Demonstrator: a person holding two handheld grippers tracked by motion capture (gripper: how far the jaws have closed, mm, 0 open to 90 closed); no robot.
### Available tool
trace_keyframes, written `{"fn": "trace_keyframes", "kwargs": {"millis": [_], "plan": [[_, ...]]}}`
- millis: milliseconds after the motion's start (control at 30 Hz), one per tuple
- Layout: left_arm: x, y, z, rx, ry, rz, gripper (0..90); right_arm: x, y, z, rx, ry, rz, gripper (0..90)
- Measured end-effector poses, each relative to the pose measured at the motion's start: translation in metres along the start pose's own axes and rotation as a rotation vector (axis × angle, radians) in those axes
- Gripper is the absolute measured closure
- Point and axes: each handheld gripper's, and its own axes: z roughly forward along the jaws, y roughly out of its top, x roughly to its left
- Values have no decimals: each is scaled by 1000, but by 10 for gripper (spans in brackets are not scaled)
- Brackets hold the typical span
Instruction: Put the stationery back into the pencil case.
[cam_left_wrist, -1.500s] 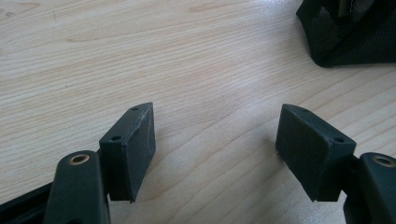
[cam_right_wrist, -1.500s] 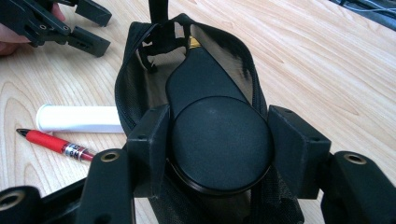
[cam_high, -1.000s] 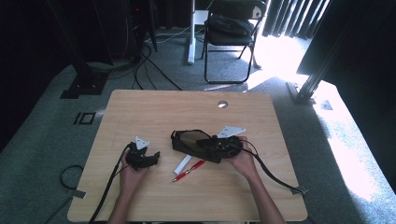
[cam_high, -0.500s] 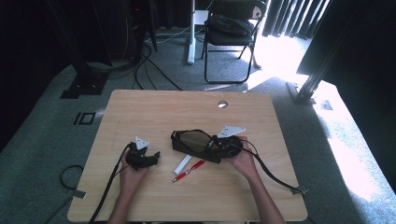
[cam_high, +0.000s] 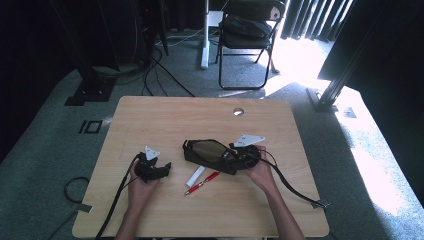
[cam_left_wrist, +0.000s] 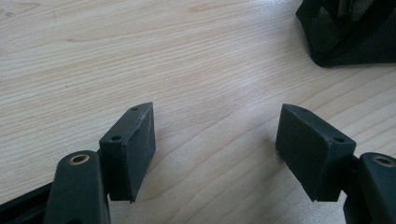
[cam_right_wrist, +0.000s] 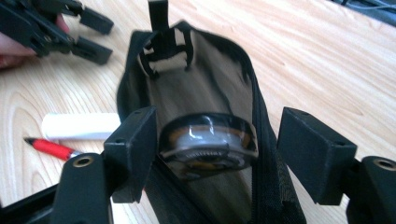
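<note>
Right gripper view: right tongs (cam_right_wrist: 210, 154), just opening, straddle a tape roll (cam_right_wrist: 208, 144) dropped inside the pouch (cam_right_wrist: 210, 84). Left tongs (cam_left_wrist: 217, 149) gape idle over bare worktop (cam_left_wrist: 140, 56).

This looks like a recording room or lab more than a home: a single light wooden tabletop (cam_high: 165, 115) with a round cable hole (cam_high: 238, 111) stands on grey-green carpet (cam_high: 45, 145), with dark curtains around it. Black cables (cam_high: 162, 67) trail over the floor to black metal stand bases (cam_high: 87, 92) and a white pole (cam_high: 204, 35). A black folding chair (cam_high: 247, 35) stands beyond the tabletop, beside vertical blinds (cam_high: 310, 20) that let in bright sun.
</note>
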Motion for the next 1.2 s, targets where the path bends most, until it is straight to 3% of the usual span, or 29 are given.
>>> {"fn": "trace_keyframes", "kwargs": {"millis": [300,333,433,667,800,1000,1200], "plan": [[0,0,0,0,0,0,291,2,2,-6,-48,-5,-9,286],[0,0,0,0,0,0,291,3,3,-10,-75,-3,-10,290],[0,0,0,0,0,0,291,4,4,-14,-96,0,-17,317],[0,0,0,-2,0,-2,290,8,4,-34,-140,-39,-54,435],[0,0,0,0,0,0,290,3,-6,-37,-126,-75,-47,521],[0,0,0,0,0,0,290,1,-11,-34,-94,-96,-39,534],[0,0,0,0,0,0,290,0,-10,-19,-46,-116,-40,539]]}}
